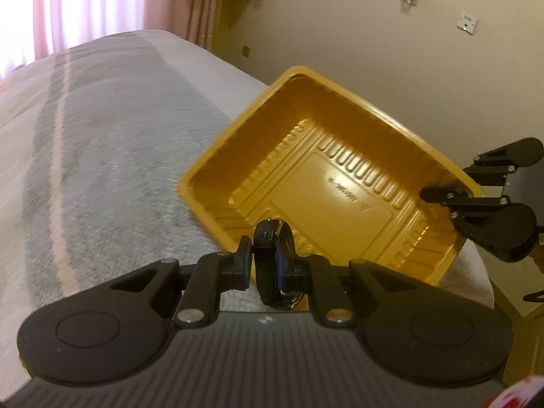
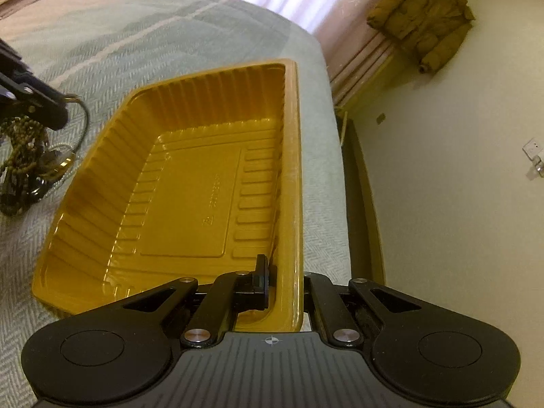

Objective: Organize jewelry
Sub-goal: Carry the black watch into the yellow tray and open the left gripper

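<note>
**Watch heading for the tray**

The left claw (image 1: 268,265) pinches a black watch (image 1: 272,255) just short of the yellow tray (image 1: 238,142); the right claw (image 2: 285,282) clamps the tray's rim. Best carry it well over the wall before letting go, while more jewelry (image 2: 23,159) waits on the bed (image 1: 102,136) beyond

Yellow-gold plastic tray (image 2: 190,183): rectangular, ribbed walls, embossed flat floor, nothing inside; sits on grey herringbone bedspread near bed edge, one corner rim pinched
Black watch (image 1: 272,258): dark strap looped in ring, silver-edged case, stands on edge, clamped between fingers just at tray's near rim, held above bedspread
Jewelry pile (image 2: 30,156): olive-brown bead strands, gold ring-like piece, thin dark cord loop, tangled on bedspread just beside tray's long side; individual pieces hard to separate
</note>
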Demonstrator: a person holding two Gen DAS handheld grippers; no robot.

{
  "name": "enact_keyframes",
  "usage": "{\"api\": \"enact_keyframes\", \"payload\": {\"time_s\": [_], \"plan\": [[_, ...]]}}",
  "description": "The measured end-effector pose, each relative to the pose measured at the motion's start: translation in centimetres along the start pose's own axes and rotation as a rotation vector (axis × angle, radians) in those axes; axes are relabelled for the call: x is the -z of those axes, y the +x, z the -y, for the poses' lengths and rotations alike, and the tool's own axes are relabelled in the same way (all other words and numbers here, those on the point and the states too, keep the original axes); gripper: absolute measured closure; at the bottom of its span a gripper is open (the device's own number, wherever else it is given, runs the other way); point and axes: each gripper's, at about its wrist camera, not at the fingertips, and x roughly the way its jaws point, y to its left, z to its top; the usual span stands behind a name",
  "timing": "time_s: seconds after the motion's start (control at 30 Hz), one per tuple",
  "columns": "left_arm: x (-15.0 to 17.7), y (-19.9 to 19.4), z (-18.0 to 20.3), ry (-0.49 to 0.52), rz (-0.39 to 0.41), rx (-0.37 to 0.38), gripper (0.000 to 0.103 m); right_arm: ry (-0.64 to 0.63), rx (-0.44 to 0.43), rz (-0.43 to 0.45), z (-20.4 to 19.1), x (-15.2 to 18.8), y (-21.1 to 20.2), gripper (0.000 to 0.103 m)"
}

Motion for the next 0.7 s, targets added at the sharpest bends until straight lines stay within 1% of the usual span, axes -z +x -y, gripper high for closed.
{"api": "enact_keyframes", "payload": {"time_s": [0.2, 0.47, 0.53, 0.6, 0.7], "plan": [[-0.9, 2.2, 2.5, 0.031, -0.026, 0.049, 0.090, -0.010, 0.001, -0.011, -0.1, -0.3, 0.1, 0.099], [-0.9, 4.7, 3.7, 0.019, -0.077, 0.108, 0.089, -0.006, -0.003, -0.017, 0.0, -0.3, 0.4, 0.099], [-0.9, 4.7, 3.8, 0.022, -0.074, 0.105, 0.088, -0.004, -0.007, -0.017, 0.0, -0.3, 0.4, 0.099], [-1.1, 4.3, 3.6, 0.015, -0.064, 0.106, 0.083, -0.007, -0.004, -0.024, -0.1, -0.3, 0.6, 0.099], [-1.1, 3.1, 2.9, 0.015, -0.040, 0.082, 0.081, -0.005, -0.004, -0.020, -0.1, -0.4, 0.6, 0.099]]}}
